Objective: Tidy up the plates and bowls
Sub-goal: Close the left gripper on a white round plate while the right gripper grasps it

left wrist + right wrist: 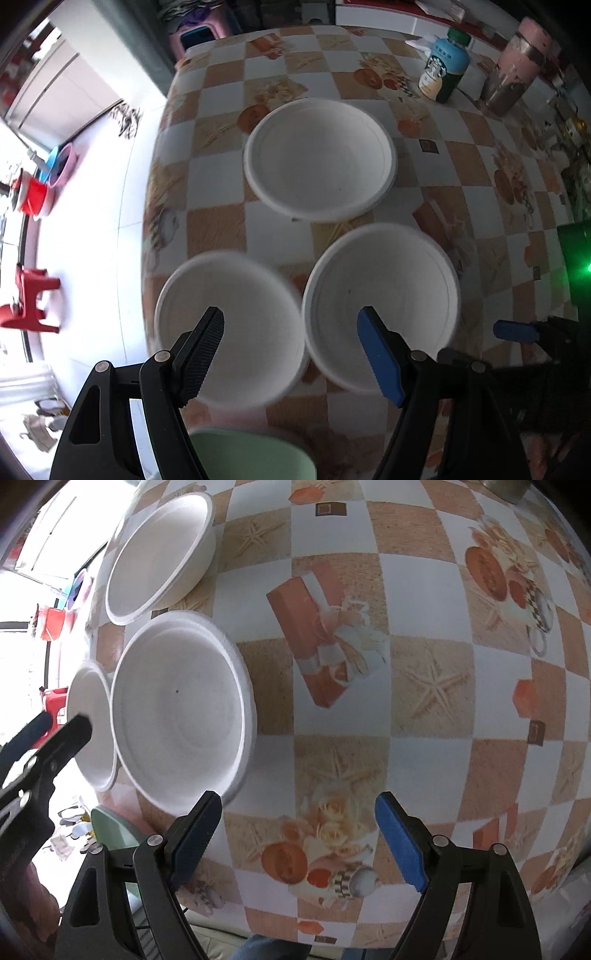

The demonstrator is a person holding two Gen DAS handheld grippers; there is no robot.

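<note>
Three white bowls stand on a checked tablecloth. In the left wrist view the far bowl [319, 158] is at centre, the near left bowl [231, 328] and the near right bowl [382, 306] are in front. My left gripper [291, 350] is open and empty, hovering above the two near bowls. In the right wrist view the same bowls show at left: far [160, 555], middle [181, 716], small-looking one [92, 727]. My right gripper [299, 840] is open and empty over bare cloth, right of the middle bowl. The left gripper [55, 731] shows there too.
A pale green dish [251, 454] sits at the near table edge, also in the right wrist view [110, 830]. A Starbucks bottle [445, 68] and a pink-lidded jar [515, 72] stand at the far right. The table's left edge drops to a white floor with red stools [29, 299].
</note>
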